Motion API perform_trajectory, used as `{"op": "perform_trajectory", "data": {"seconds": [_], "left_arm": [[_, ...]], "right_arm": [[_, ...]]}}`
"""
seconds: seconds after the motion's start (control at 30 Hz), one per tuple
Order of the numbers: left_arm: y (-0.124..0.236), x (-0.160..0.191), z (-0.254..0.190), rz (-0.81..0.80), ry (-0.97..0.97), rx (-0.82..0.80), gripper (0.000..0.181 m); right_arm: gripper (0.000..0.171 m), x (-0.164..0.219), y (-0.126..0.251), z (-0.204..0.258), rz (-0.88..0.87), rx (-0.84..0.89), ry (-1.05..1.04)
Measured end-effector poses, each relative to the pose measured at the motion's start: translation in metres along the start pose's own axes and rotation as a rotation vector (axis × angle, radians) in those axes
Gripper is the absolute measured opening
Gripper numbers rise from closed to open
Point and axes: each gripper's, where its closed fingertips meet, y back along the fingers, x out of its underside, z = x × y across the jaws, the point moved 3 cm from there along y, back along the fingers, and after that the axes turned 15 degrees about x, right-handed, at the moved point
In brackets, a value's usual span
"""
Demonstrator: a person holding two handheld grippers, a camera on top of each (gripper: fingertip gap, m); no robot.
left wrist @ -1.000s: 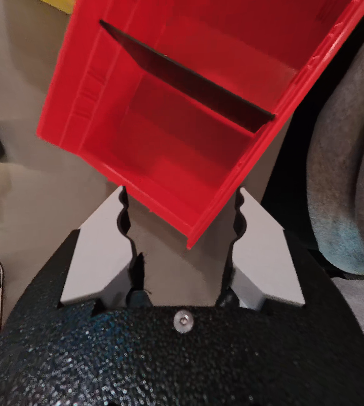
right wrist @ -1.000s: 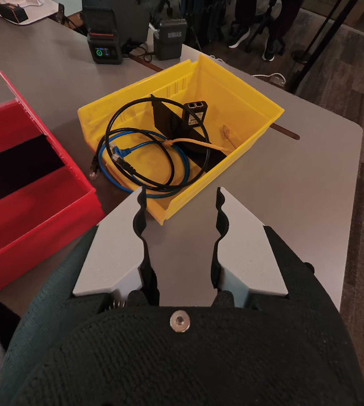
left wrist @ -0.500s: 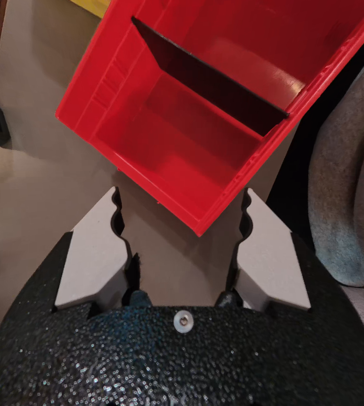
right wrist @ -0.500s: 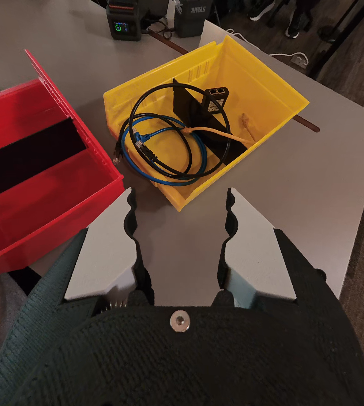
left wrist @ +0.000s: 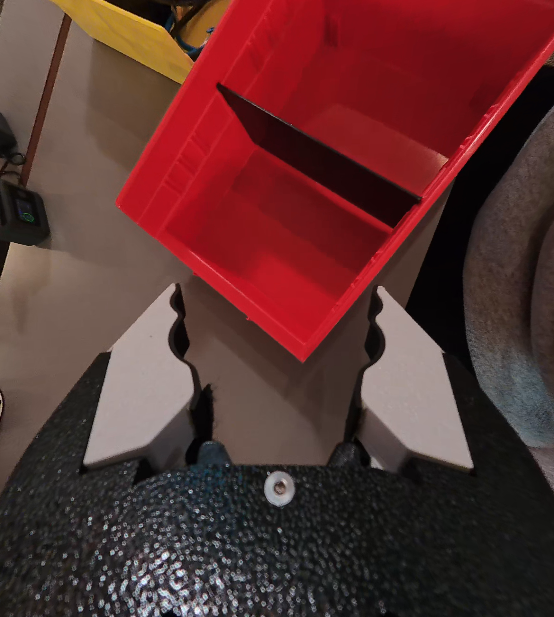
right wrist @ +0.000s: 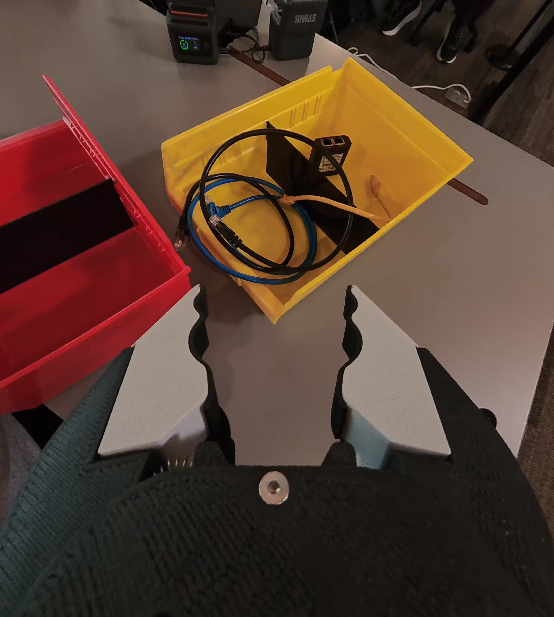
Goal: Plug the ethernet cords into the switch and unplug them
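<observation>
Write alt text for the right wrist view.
An open right gripper hovers over a grey table, aimed at a yellow bin holding coiled black, blue and orange ethernet cords and a small black switch. An empty red bin with a black divider sits to its left.

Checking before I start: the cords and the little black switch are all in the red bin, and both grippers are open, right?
Not quite. The right wrist view shows the cords and switch in the yellow bin; the red bin holds only its black divider. Both grippers are open.
</observation>
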Motion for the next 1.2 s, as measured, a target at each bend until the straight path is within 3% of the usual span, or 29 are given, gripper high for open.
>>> {"op": "perform_trajectory", "data": {"seconds": [0.93, 1.07, 1.2], "left_arm": [[0.008, 0.018, 0.015, 0.021, 0.075, -0.066, 0.115], [0.010, 0.036, 0.023, 0.038, 0.161, -0.067, 0.122], [0.011, 0.045, 0.031, 0.008, 0.204, -0.073, 0.125]], "right_arm": [[0.082, -0.012, 0.019, 0.011, -0.029, 0.003, 0.025], [0.088, -0.012, 0.026, 0.020, -0.004, -0.018, 0.033], [0.105, -0.007, 0.030, 0.030, 0.063, -0.038, 0.030]]}}
